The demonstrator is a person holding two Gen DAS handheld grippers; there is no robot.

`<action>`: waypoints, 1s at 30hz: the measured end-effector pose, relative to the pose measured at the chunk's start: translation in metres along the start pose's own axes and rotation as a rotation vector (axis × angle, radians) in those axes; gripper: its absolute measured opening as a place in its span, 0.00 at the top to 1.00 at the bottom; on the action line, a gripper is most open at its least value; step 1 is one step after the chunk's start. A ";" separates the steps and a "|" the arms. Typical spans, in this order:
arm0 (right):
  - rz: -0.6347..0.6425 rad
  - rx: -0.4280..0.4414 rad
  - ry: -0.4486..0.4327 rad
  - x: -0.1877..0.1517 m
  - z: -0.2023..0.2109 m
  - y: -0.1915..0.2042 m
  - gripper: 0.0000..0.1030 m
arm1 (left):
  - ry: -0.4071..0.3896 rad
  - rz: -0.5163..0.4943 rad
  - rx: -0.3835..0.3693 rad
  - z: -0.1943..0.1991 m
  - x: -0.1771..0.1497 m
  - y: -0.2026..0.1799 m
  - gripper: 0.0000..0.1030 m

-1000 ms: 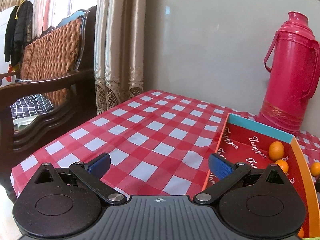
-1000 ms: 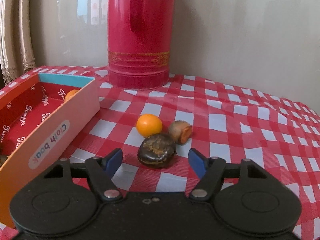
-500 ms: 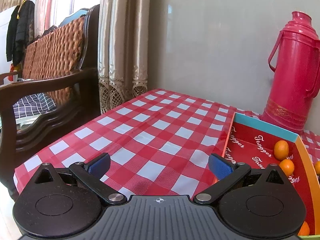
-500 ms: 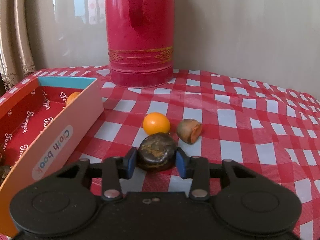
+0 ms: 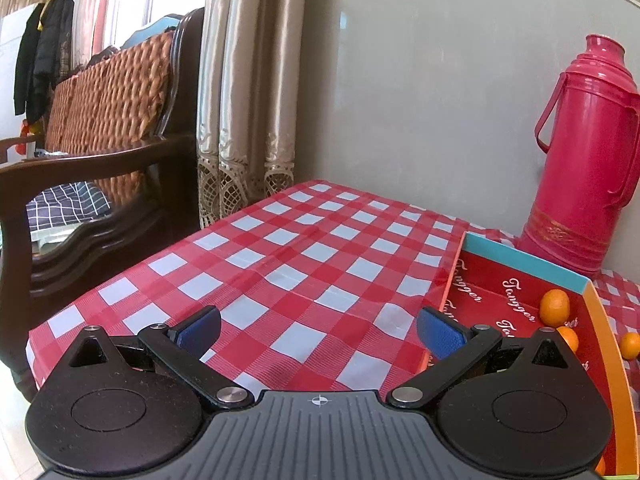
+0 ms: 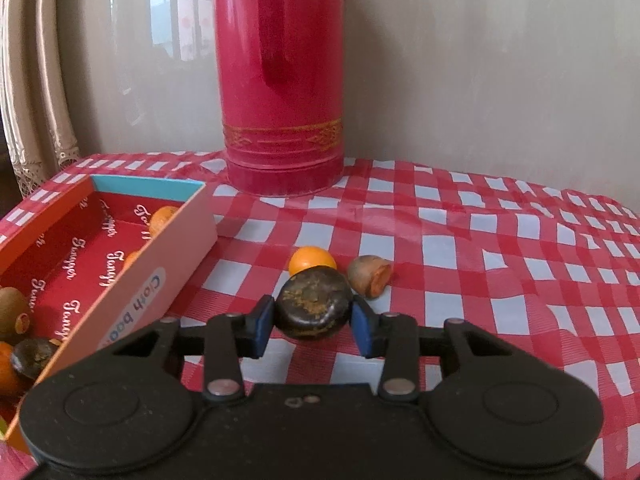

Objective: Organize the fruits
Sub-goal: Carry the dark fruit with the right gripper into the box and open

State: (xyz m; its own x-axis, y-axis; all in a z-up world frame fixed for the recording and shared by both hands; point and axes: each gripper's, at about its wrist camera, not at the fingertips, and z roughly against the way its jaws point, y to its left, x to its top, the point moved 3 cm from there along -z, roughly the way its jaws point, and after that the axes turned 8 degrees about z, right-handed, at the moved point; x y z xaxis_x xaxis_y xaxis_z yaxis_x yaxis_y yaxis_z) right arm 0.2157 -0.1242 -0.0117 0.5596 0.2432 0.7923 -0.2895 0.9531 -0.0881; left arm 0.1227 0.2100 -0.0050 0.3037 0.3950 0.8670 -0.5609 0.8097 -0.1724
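My right gripper [image 6: 313,325] is shut on a dark brown round fruit [image 6: 313,303] and holds it above the checked cloth. Behind it on the cloth lie a small orange [image 6: 312,261] and a brown cut fruit [image 6: 369,278]. The orange-walled box with a red inside [image 6: 160,276] stands to the left and holds several fruits: oranges [image 6: 162,216], a kiwi [image 6: 12,314] and a dark fruit [image 6: 30,356]. My left gripper [image 5: 318,330] is open and empty over the cloth, left of the box [image 5: 524,270], where oranges [image 5: 554,307] show.
A tall pink thermos [image 6: 280,76] stands at the back against the wall, also in the left wrist view [image 5: 580,160]. A dark wooden chair with a woven back [image 5: 100,128] and curtains [image 5: 244,92] stand left of the table edge [image 5: 100,292].
My right gripper closed on the dark fruit and has lifted it off the cloth. My left gripper has drifted slightly left and back, still open.
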 end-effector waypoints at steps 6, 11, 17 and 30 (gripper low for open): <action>0.008 0.024 -0.027 0.005 0.013 0.009 0.69 | 0.001 -0.009 -0.009 0.006 0.000 -0.008 0.00; 0.022 0.045 -0.047 0.010 0.021 0.017 0.69 | 0.001 -0.018 -0.004 0.010 0.000 -0.009 0.00; 0.032 0.063 -0.080 0.015 0.033 0.024 0.69 | 0.002 -0.012 0.003 0.012 0.001 -0.005 0.00; 0.057 0.124 -0.133 0.020 0.041 0.056 0.69 | 0.006 -0.015 0.019 0.014 -0.001 0.007 0.00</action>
State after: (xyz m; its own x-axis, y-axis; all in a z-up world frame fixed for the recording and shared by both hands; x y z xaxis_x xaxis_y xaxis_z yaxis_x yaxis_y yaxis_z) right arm 0.1785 -0.0733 0.0242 0.4343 0.2621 0.8618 -0.4158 0.9071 -0.0663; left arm 0.1082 0.2090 -0.0002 0.3165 0.3855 0.8667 -0.5705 0.8073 -0.1507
